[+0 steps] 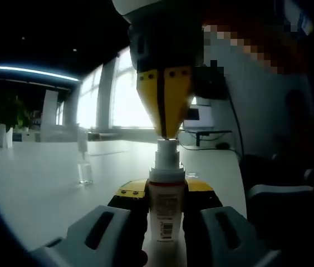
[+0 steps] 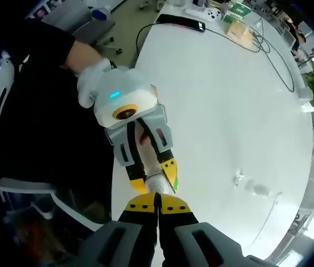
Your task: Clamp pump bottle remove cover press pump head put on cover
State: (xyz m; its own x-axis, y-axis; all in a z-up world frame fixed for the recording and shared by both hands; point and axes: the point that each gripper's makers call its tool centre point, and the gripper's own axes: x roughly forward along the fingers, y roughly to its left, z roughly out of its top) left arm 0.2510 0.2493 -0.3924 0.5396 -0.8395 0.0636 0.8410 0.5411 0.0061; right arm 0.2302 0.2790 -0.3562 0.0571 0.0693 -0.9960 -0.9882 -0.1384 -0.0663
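Left hand-held gripper (image 1: 166, 207) is clamping the white pump bottle (image 1: 166, 208) upright between its jaws, which are closing around the bottle's body just above the white surface (image 1: 40, 183). Further left on that surface, well apart from the bottle, a small clear cover (image 1: 84, 172) is standing by itself, so the cover is already off. Moving right, in the left gripper view, the right hand-held gripper (image 1: 167, 132) is coming straight down from above, its yellow jaws pressed together with nothing between them, and their tips are touching the top of the pump head (image 1: 167, 149). In the right gripper view, the same closed jaws (image 2: 157, 201) are pointing down at the bottle top (image 2: 156, 183), held by the left hand-held gripper (image 2: 152, 179), with a gloved hand (image 2: 98, 78) behind it and the clear cover (image 2: 239, 179) lying off to the right. Judging from this, the pressing step is underway. The narrow tips could be sliding off the small pump head if pushed off-centre, and a hard push could be tilting the bottle in its clamp or spraying onto the surface.
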